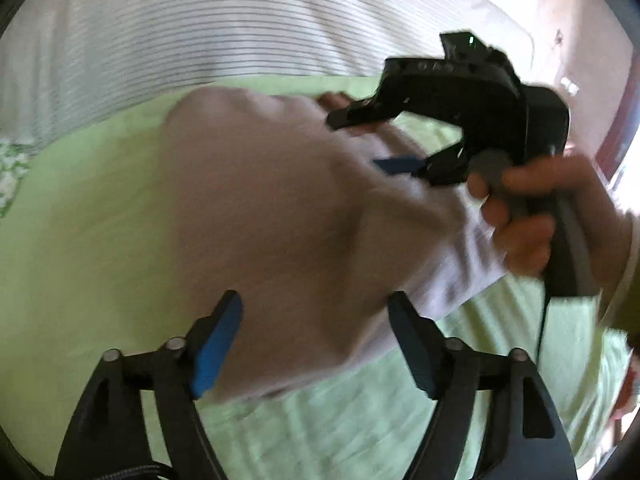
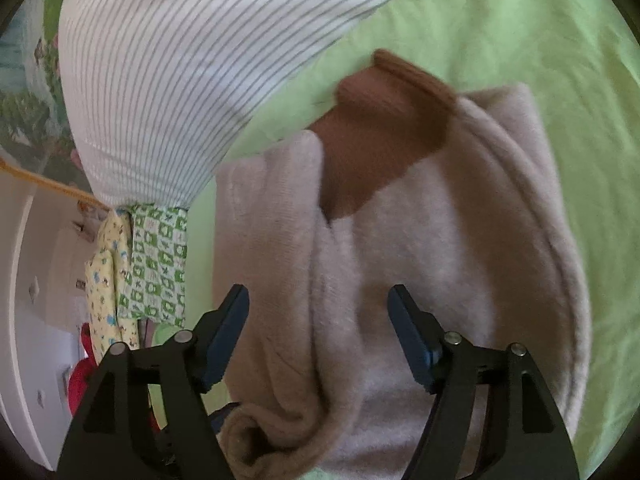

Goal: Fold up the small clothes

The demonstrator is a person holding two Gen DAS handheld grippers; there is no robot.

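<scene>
A pale pinkish fleece garment (image 1: 280, 208) lies bunched on the light green bedsheet (image 1: 80, 240). In the right wrist view the garment (image 2: 400, 280) shows a brown collar part (image 2: 380, 128) at its far end. My left gripper (image 1: 316, 340) is open, its blue-padded fingers straddling the near edge of the garment. My right gripper (image 2: 318, 332) is open right over the garment. In the left wrist view the right gripper (image 1: 384, 140) hovers open above the garment's far right side, held by a hand (image 1: 532, 216).
A white striped cloth (image 1: 240, 28) lies at the back of the bed. Patterned green and yellow fabrics (image 2: 140, 268) hang at the bed's edge beside a red item (image 2: 80, 376). A pinkish wall (image 1: 540, 20) rises behind.
</scene>
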